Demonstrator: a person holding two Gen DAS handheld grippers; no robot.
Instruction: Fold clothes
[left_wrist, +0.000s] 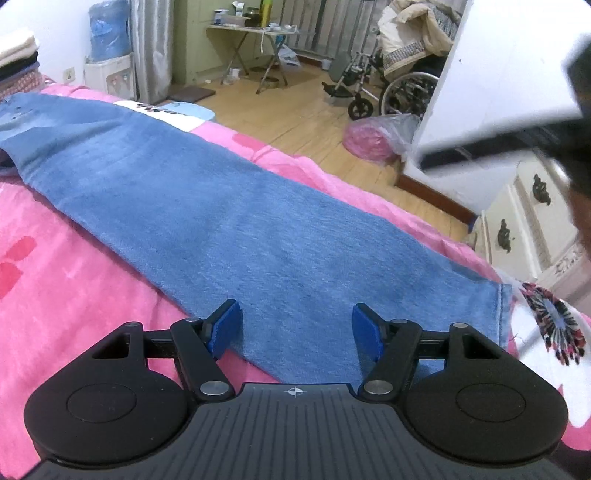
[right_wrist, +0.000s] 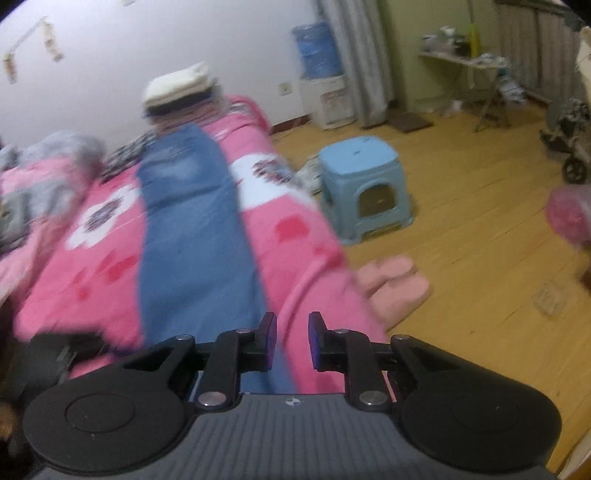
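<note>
While the pink fleece blanket with white flower patches covers the whole bed, a long blue denim garment, folded into a narrow strip, lies flat along it, one end near the stack of folded clothes at the far end of the bed, the other hem close to the bed's near edge. Left tongs hover over that near hem, spread wide with nothing between the blue pads. Right tongs hang above the blanket by the bed's side edge, parted only narrowly and empty; that view is blurred. To fold well, I judge each pair should pinch one corner of the near hem, lift together, and carry it evenly toward the far end, keeping edges aligned.
</note>
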